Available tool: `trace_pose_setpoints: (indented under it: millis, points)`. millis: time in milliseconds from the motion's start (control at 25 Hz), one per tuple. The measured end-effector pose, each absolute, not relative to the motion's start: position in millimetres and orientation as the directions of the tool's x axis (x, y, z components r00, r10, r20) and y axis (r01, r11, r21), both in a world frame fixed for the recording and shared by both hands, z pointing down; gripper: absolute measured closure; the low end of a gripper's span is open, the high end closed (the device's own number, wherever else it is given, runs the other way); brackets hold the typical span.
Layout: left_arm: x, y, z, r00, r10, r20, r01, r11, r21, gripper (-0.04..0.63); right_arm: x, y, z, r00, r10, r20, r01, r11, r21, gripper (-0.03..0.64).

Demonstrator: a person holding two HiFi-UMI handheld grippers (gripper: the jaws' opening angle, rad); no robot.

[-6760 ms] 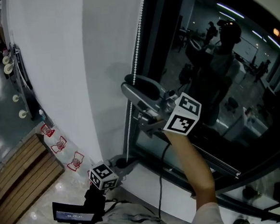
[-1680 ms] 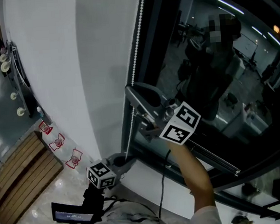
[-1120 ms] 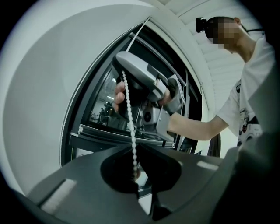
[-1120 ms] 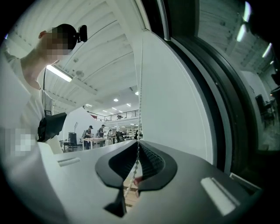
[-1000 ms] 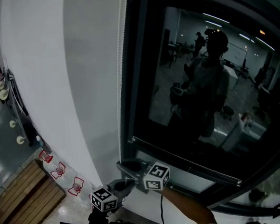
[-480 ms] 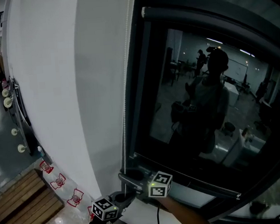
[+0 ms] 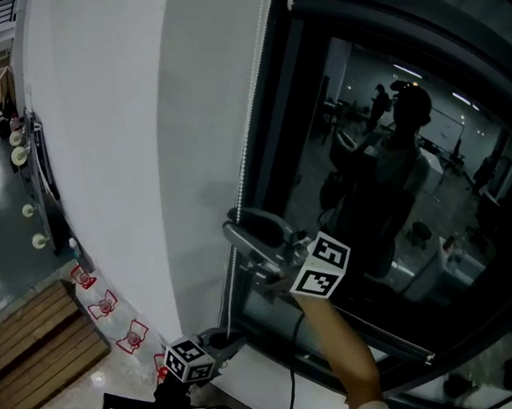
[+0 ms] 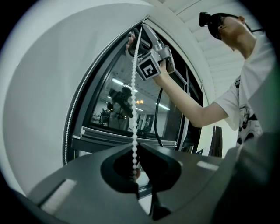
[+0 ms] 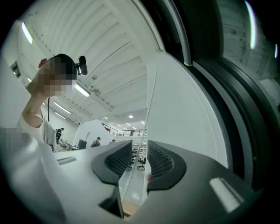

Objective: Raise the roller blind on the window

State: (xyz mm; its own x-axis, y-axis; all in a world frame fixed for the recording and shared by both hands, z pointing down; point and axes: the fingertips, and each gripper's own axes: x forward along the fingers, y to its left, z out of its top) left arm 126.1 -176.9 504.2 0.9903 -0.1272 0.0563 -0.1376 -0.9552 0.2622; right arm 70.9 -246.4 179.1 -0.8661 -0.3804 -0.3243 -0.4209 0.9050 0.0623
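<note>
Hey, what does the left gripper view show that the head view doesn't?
Only the left gripper view: the left gripper shut on the bead chain, seen up close, and the person's white shirt. Only the head view: the wooden platform and the left gripper's marker cube. Both: the bead chain, the dark window, and the right gripper higher up, its jaws just having opened further with the bead chain between them.

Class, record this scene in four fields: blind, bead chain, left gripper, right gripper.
blind: drawn up near the top, window bare below
bead chain: hangs along the window's left edge
left gripper: low, shut on the bead chain
right gripper: higher, jaws have just been opening, bead chain between them unpressed
</note>
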Motion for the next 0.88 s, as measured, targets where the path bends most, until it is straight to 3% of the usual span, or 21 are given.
trace_pose_setpoints:
  millis: [440, 880]
  points:
    - [122, -175, 502, 0.989, -0.140, 0.043, -0.146, -0.952, 0.268, 0.597, 62, -239, 68, -0.875, -0.295, -0.384, -0.398, 0.890, 0.224, 0.522]
    - [121, -177, 504, 0.988, -0.147, 0.043, -0.153, -0.948, 0.280, 0.597, 63, -241, 2, -0.868, -0.263, -0.422, -0.400, 0.874, 0.277, 0.523]
